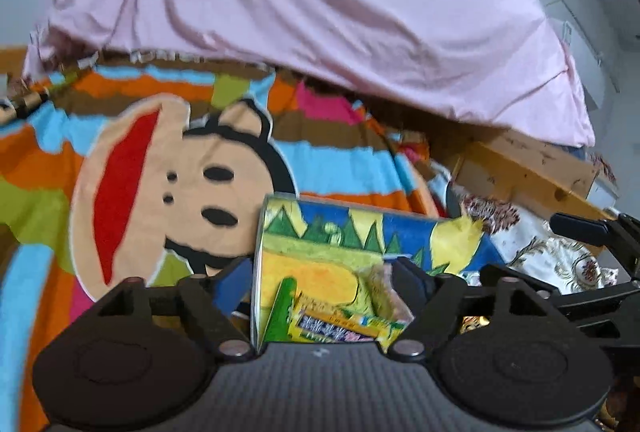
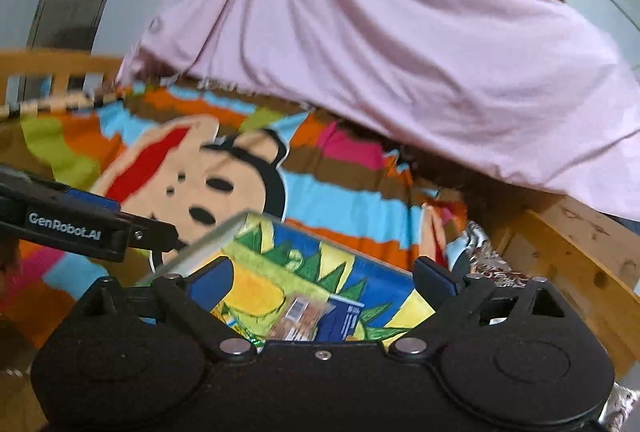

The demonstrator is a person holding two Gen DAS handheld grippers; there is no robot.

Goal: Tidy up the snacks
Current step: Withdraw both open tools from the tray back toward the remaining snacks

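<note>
A painted cardboard box [image 1: 360, 232] in yellow, blue and green lies open on the bed. It holds several snack packets [image 1: 340, 326]. In the left wrist view my left gripper [image 1: 320, 282] is open, its blue-padded fingers on either side of the box's near end, not pressing on it. The right gripper's fingers [image 1: 580, 228] reach in from the right edge. In the right wrist view my right gripper [image 2: 326, 280] is open over the same box [image 2: 320, 264], where a clear packet [image 2: 300, 320] and a blue packet [image 2: 346, 316] lie inside. One of the left gripper's fingers [image 2: 100, 228] crosses the left side.
A striped blanket with a cartoon monkey face [image 1: 180, 184] covers the bed. Behind it hangs a large pink cloth [image 1: 320, 12]. A wooden bed frame [image 1: 528, 168] and a floral cloth [image 1: 560, 260] lie to the right. Wooden rails [image 2: 60, 72] stand at the far left.
</note>
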